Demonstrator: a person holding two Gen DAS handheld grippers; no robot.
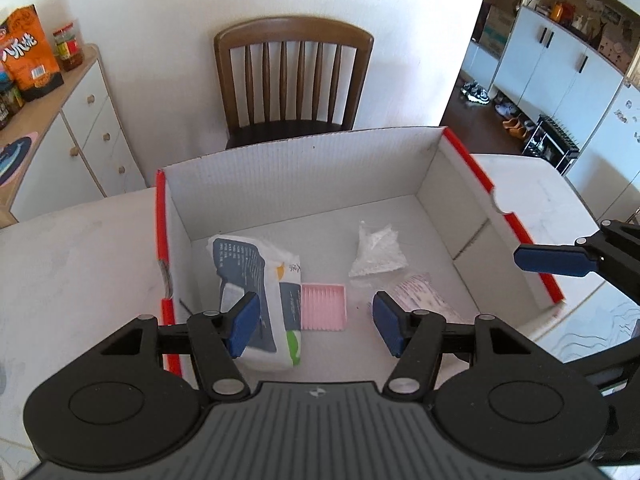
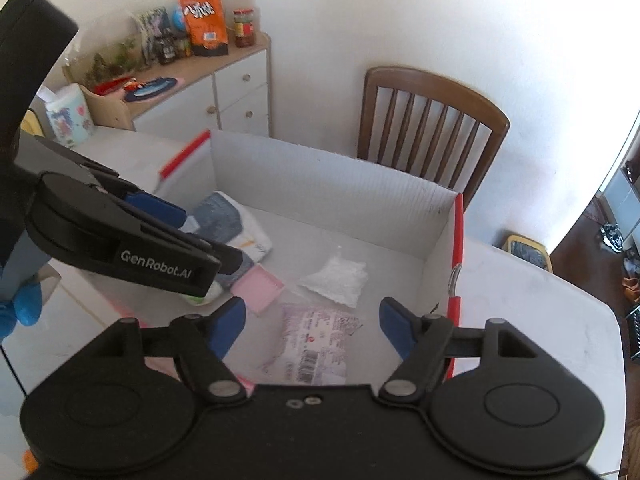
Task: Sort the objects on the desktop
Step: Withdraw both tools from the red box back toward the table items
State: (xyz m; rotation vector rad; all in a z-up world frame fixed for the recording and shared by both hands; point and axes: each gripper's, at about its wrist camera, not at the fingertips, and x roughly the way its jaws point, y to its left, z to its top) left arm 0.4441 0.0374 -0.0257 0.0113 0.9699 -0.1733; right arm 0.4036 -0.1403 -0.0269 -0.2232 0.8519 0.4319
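Inside white box point(image 1: 304, 184), left-wrist view: tissue pack point(image 1: 256, 292), pink tray point(image 1: 323, 307), clear bag point(image 1: 377, 254); left gripper point(image 1: 316, 322) above box, jaws apart, empty. Right-wrist view: labelled packet point(image 2: 318, 342) on box floor; right gripper point(image 2: 312, 326) above it, jaws apart, empty.

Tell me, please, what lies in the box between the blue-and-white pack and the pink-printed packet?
The pink ridged tray lies between the pack and the packet, on the box floor. The left wrist view shows it best.
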